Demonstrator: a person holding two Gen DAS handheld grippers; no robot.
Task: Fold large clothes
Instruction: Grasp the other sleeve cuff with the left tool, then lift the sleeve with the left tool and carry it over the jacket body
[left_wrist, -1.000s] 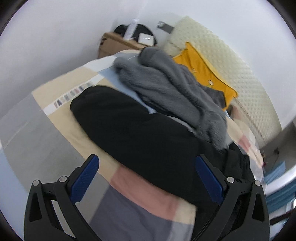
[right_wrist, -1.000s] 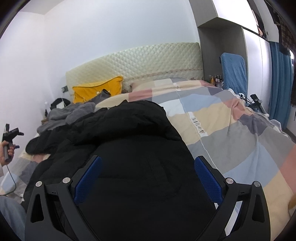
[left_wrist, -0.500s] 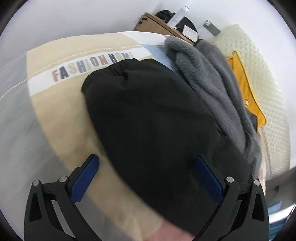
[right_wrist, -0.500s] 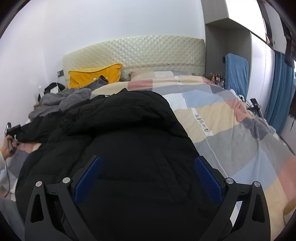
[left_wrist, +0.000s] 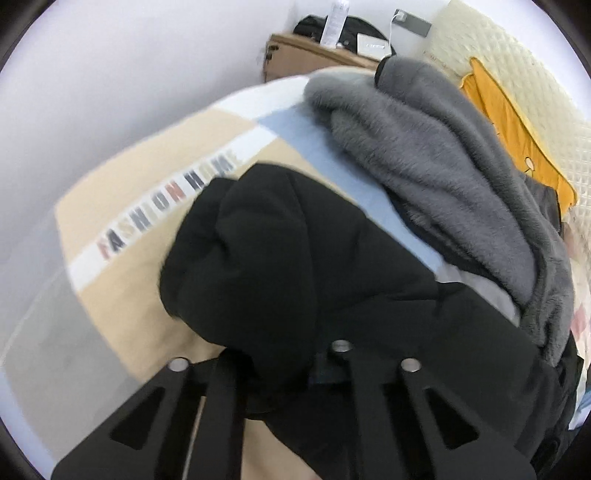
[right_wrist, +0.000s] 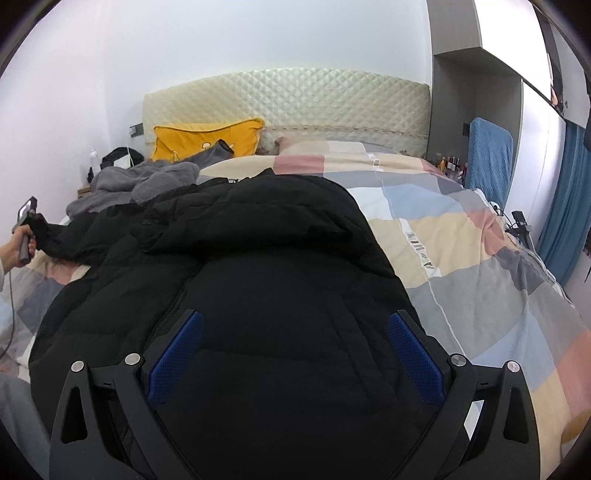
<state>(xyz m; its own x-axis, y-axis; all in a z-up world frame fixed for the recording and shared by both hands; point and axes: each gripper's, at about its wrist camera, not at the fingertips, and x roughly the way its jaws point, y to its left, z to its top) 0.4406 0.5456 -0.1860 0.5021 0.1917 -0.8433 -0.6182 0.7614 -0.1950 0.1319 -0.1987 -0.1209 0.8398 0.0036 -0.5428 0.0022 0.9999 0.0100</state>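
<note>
A large black puffer jacket (right_wrist: 266, 266) lies spread on the bed. My left gripper (left_wrist: 284, 365) is shut on the jacket's black sleeve (left_wrist: 273, 251), whose cuff bulges out ahead of the closed fingers. In the right wrist view the left gripper (right_wrist: 31, 221) shows at far left, holding the sleeve end lifted off the bed. My right gripper (right_wrist: 293, 354) is open and empty, its blue pads (right_wrist: 173, 354) spread just above the jacket's lower body.
A grey fleece garment (left_wrist: 443, 162) is heaped beside the sleeve, near a yellow pillow (right_wrist: 207, 138) and the quilted headboard (right_wrist: 295, 99). The checked duvet (right_wrist: 480, 280) covers the bed. A bedside table (left_wrist: 317, 55) with items stands by the wall. Blue curtain (right_wrist: 565, 206) at right.
My left gripper went from open above the sleeve to shut on it, and the sleeve end is now lifted. My right gripper moved in slightly lower over the jacket and stays open.
</note>
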